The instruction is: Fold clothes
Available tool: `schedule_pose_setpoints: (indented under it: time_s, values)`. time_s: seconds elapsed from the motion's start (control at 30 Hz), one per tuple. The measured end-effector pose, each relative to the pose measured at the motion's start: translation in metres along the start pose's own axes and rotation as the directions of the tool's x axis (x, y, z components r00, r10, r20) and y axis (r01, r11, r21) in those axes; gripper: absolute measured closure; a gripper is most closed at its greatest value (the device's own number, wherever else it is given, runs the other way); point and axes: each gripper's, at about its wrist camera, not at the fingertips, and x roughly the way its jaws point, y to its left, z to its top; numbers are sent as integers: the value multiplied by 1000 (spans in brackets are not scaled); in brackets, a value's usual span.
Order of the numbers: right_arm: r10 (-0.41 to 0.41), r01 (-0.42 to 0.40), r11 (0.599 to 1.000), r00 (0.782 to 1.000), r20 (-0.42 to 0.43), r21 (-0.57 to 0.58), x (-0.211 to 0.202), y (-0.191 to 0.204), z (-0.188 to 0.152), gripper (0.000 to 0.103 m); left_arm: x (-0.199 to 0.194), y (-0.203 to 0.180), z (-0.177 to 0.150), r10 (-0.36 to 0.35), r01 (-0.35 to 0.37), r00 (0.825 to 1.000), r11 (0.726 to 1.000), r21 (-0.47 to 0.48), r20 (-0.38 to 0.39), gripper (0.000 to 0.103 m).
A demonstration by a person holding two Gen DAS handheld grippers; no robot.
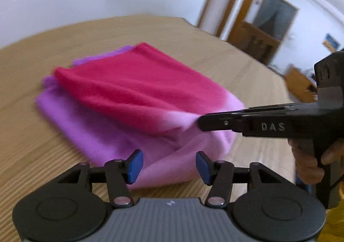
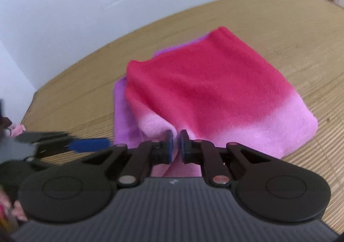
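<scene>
Both fisheye cameras ride just behind their own gripper fingers, angled down at a wooden table (image 1: pixel 32 134) against a white wall (image 2: pixel 64 16). The left wrist view looks close across the folded pink cloth (image 1: pixel 133 95), with the right gripper (image 1: pixel 202 122) entering from the right. The right wrist view sits nearer, showing the left gripper (image 2: pixel 90 145) at its left edge. The 2 views share cloth, tabletop and wall.

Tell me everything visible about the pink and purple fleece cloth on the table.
The fluffy fleece cloth, magenta fading to pale pink with purple layers beneath, lies folded in a loose, rumpled bundle on the light wooden table. Purple edges peek out at its far and left sides. The right claw is shut on a pale pink fold at its near edge, pinching it up. The left claw stands open over the near pink edge, not gripping it.
</scene>
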Motion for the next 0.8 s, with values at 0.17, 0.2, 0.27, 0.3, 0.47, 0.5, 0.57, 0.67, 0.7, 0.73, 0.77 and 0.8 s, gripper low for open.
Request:
schedule_pose_setpoints:
  time_s: [0.17,0.2,0.27,0.3,0.47,0.5,0.57,0.67,0.7,0.73,0.77,0.8]
  values:
    - [8,-7,996,1000,16,-88,-3,4,2,93,37,9,-3,-104,102,993,994,-43,-49,44]
    - [10,-9,995,1000,11,-96,-4,4,2,92,41,12,-4,-129,126,991,990,-58,-43,44]
    - [11,-11,995,1000,1,-96,-7,3,2,91,46,12,-1,-178,174,983,982,-74,-51,43]
    - [11,-12,997,1000,-5,-83,-9,1,1,90,47,10,-2,-214,210,975,975,-71,-64,43]
    - [-13,15,999,999,-42,43,-7,-18,2,63,38,-12,-10,-306,310,940,951,5,-154,48]
    - [-13,16,997,999,-40,71,-5,-24,1,60,28,-17,-14,-310,316,939,948,19,-151,48]
    - [5,5,988,998,-65,153,4,-38,-1,47,6,-24,-22,-314,322,939,946,37,-139,47]
    - [67,-33,958,991,-112,285,17,-61,-7,39,-20,-28,-34,-304,307,945,952,7,-120,47]
    - [92,-59,950,991,-94,308,15,-65,-9,38,-26,-29,-38,-297,299,948,954,-3,-114,47]
    - [114,-79,940,990,-86,331,14,-69,-10,37,-33,-29,-41,-289,290,951,957,-13,-107,47]
    - [131,-93,929,988,-84,359,15,-74,-9,36,-39,-31,-43,-270,270,958,963,-13,-95,47]
    - [149,-105,914,985,-82,391,16,-79,-8,36,-43,-31,-44,-250,249,965,968,-19,-84,47]
